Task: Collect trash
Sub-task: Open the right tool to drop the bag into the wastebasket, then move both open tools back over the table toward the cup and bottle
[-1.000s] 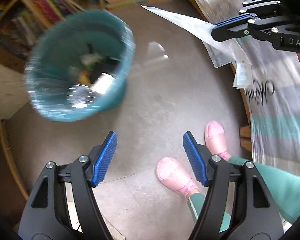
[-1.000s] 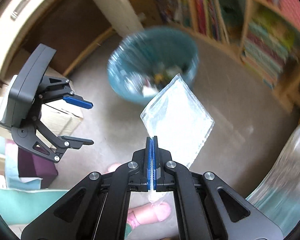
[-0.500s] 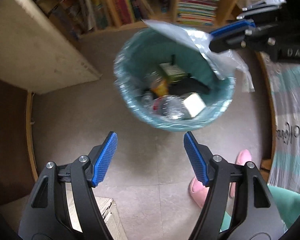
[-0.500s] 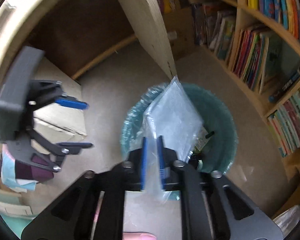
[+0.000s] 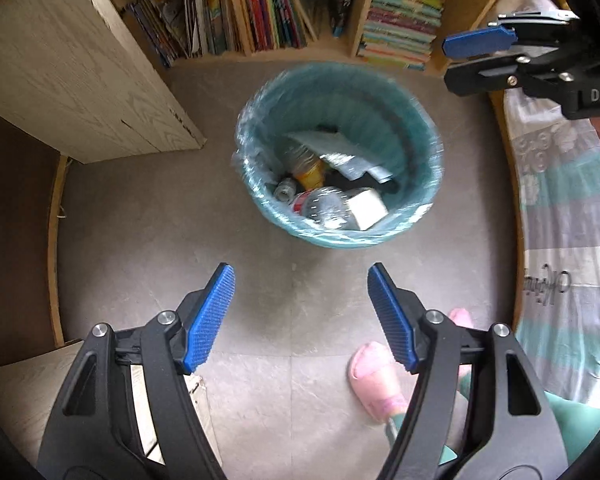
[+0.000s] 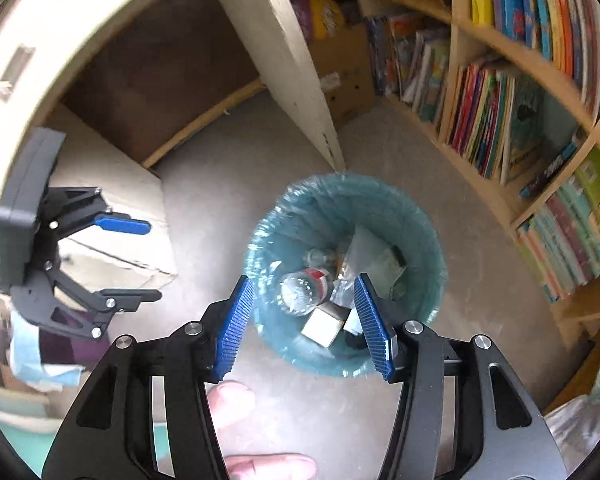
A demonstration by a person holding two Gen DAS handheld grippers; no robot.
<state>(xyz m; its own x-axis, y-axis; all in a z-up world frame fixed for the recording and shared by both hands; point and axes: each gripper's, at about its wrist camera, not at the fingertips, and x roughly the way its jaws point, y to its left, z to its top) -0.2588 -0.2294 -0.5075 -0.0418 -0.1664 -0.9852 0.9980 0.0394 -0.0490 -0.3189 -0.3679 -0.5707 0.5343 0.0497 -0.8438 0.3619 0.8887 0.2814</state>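
Right claw (image 6: 304, 320): jaws just opening, empty, above bin (image 6: 432, 240).
Left claw (image 5: 300, 312): wide, empty.
Plastic bag (image 5: 340, 152): inside bin.

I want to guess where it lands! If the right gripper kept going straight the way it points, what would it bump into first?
Probably the trash in the teal bin: the open right gripper points down into it, and the clear plastic bottle lies between its fingertips in view. Depth is hard to judge.

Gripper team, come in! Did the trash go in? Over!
Right gripper just opened, empty. Left gripper open, empty. Plastic bag inside the bin. Nothing blocking.
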